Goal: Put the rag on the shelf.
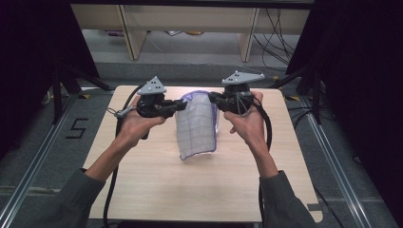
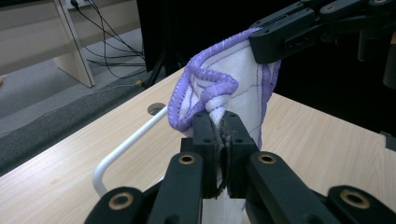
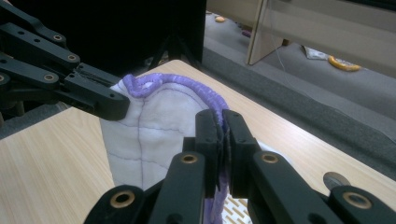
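A white cloth (image 1: 196, 126) with thin purple grid lines and a purple stitched border hangs over the middle of the wooden table (image 1: 152, 185), lifted by its top edge. My left gripper (image 1: 183, 105) is shut on the cloth's upper left corner. My right gripper (image 1: 211, 98) is shut on the upper right corner. In the left gripper view the purple hem (image 2: 205, 88) bunches just above my closed left gripper (image 2: 222, 122), and the other gripper (image 2: 275, 39) pinches the far corner. In the right gripper view my closed right gripper (image 3: 221, 122) clamps the hem (image 3: 187, 86).
A white metal handle (image 2: 122, 149) and a round hole (image 2: 156, 108) sit at the table's far edge. Beyond the table are light wooden furniture legs (image 1: 128, 33), loose cables (image 1: 275, 28) on grey floor, and black tripod legs (image 1: 62, 80) beside both sides.
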`<state>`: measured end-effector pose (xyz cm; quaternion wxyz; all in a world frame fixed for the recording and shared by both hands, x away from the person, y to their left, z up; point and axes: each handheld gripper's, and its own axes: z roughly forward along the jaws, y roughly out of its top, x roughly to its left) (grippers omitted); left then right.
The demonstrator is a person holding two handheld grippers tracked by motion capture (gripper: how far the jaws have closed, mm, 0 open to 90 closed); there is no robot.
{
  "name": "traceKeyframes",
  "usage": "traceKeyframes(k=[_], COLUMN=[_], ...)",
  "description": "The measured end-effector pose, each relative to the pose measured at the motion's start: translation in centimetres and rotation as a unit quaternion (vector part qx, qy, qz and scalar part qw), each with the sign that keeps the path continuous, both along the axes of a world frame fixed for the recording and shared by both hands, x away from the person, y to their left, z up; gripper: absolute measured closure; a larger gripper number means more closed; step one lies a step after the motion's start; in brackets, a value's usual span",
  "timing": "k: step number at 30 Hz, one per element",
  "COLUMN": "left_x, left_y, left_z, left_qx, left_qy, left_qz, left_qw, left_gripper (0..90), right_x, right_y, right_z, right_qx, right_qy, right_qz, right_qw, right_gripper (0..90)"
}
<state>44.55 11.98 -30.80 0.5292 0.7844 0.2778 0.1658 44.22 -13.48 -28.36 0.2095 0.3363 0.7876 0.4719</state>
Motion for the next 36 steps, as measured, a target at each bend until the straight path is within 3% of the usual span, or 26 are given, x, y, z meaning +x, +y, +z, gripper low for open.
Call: traceKeyframes(k=[7,17,26,36], left_x=[1.0,3.1,4.7,6.7], left_y=[0.2,0.0,-0.2,-0.6], left_z=[1.2,3.3,4.6,5.4], left_qx=[0.004,-0.005,-0.001,-0.01], left_qy=[0.001,-0.007,-0.006,-0.002], left_qz=[0.01,0.032,0.047,0.062], left_qw=[0.9999,0.9995,0.9989,0.998], left_gripper=[85.7,85.7,85.7,85.6], right_x=[1.1,2.8,4.6,6.8], right_y=[0.2,0.7,1.1,1.1], right_z=[0.9,2.9,4.3,4.9], right_qx=[0.001,0.007,0.007,0.015], right_qy=[0.005,-0.009,-0.004,-0.003], right_qz=[-0.008,-0.018,-0.032,-0.045], right_qw=[1.0,0.9998,0.9994,0.9989], right_gripper=[86.3,86.3,86.3,86.3])
